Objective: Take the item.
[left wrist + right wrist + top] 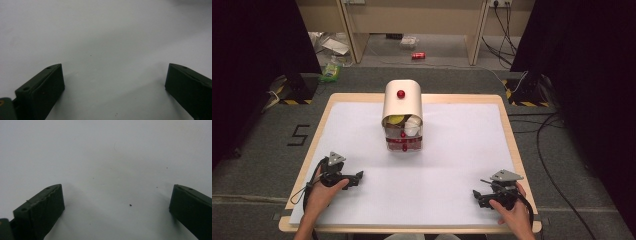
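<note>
Looks like nothing's started yet. The left gripper (pixel 357 176) and right gripper (pixel 477 194) sit near the table's (pixel 462 98) front corners, jaws wide apart and empty. The bread box (pixel 402 116) stands untouched toward the middle of the back edge, door still to handle.

Free room and obstacles. The white sheet (pixel 452 170) on the desk (pixel 507 125) lay bare between the left hand-held gripper (pixel 358 176) and the right hand-held gripper (pixel 476 194), both with jaws apart on nothing. The sole obstacle, a domed container (pixel 402 116), stood at mid-desk, well apart from both, with open passage on either side.
</note>
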Demonstrator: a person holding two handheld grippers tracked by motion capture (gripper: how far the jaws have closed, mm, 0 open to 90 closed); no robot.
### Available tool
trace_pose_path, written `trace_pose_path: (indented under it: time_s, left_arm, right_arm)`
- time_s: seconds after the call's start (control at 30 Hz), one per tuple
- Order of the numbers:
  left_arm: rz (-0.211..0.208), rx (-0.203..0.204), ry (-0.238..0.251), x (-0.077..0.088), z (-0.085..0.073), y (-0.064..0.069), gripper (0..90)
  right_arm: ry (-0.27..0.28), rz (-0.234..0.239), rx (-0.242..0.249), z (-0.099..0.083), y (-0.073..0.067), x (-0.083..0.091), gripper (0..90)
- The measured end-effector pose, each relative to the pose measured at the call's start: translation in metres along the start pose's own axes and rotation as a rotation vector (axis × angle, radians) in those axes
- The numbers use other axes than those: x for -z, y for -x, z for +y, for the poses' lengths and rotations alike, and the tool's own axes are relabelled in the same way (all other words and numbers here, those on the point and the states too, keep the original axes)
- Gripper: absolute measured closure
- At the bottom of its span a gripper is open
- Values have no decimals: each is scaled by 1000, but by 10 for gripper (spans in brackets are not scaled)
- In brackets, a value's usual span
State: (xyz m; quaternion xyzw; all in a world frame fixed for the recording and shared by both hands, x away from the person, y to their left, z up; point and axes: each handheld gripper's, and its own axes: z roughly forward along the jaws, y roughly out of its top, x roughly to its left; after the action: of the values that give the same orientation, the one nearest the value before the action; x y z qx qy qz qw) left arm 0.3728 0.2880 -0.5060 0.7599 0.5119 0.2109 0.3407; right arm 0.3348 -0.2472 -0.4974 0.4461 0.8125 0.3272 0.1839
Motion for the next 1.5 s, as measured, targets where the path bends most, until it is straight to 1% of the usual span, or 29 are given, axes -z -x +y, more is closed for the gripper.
trace_pose_path:
  time_s: [0.3,0.43,0.5,0.57,0.6,0.63,0.67,0.73,0.83,0.9,0.93,0.97,1.07,1.1,1.2,1.23,1.3,1.33,1.37,1.43,1.5]
  left_arm:
    - [0,2,2,0,0,0,20]
    - [1,-1,9,2,0,0,36]
    - [0,1,14,2,0,0,68]
    - [-3,-5,22,4,0,0,129]
    - [-10,-8,33,4,0,1,129]
    - [-19,-13,33,5,1,3,151]
    - [-19,-13,33,5,1,3,154]
    - [-33,-33,41,9,5,8,153]
    - [-42,-38,53,12,7,12,152]
    - [-65,-51,72,17,13,17,153]
    - [-65,-51,72,17,13,17,152]
    - [-76,-55,81,20,15,21,152]
    - [-93,-69,92,23,19,25,152]
    - [-101,-66,97,24,20,27,152]
    - [-114,-76,99,25,23,30,152]
    - [-116,-89,106,27,27,34,152]
    - [-118,-95,110,28,29,36,152]
    - [-128,-108,122,31,35,41,152]
    - [-128,-108,122,31,35,41,152]
    - [-145,-121,147,36,43,47,152]
    - [-147,-126,155,38,46,49,152]
  right_arm:
    - [0,-2,0,0,0,0,3]
    - [0,-2,0,0,0,0,3]
    - [1,-3,2,0,0,0,4]
    - [0,-2,1,0,0,0,3]
    - [0,-2,1,0,0,0,3]
    - [0,-2,0,0,0,0,3]
    - [0,-2,0,0,0,0,3]
    - [0,-2,0,0,0,0,3]
    - [0,-2,0,0,0,0,3]
    - [1,-2,1,0,0,0,3]
    - [1,-2,1,0,0,0,4]
    - [1,-2,1,0,0,0,3]
    - [1,-3,0,0,0,0,3]
    - [0,-3,1,0,0,0,3]
    - [0,-3,1,0,0,0,3]
    - [-1,-3,0,0,0,0,3]
    - [0,-3,1,0,0,0,3]
    - [0,-3,0,0,0,0,3]
    - [-1,-3,0,0,0,0,3]
    - [0,-3,0,0,0,0,3]
    - [-1,-3,0,0,0,0,3]
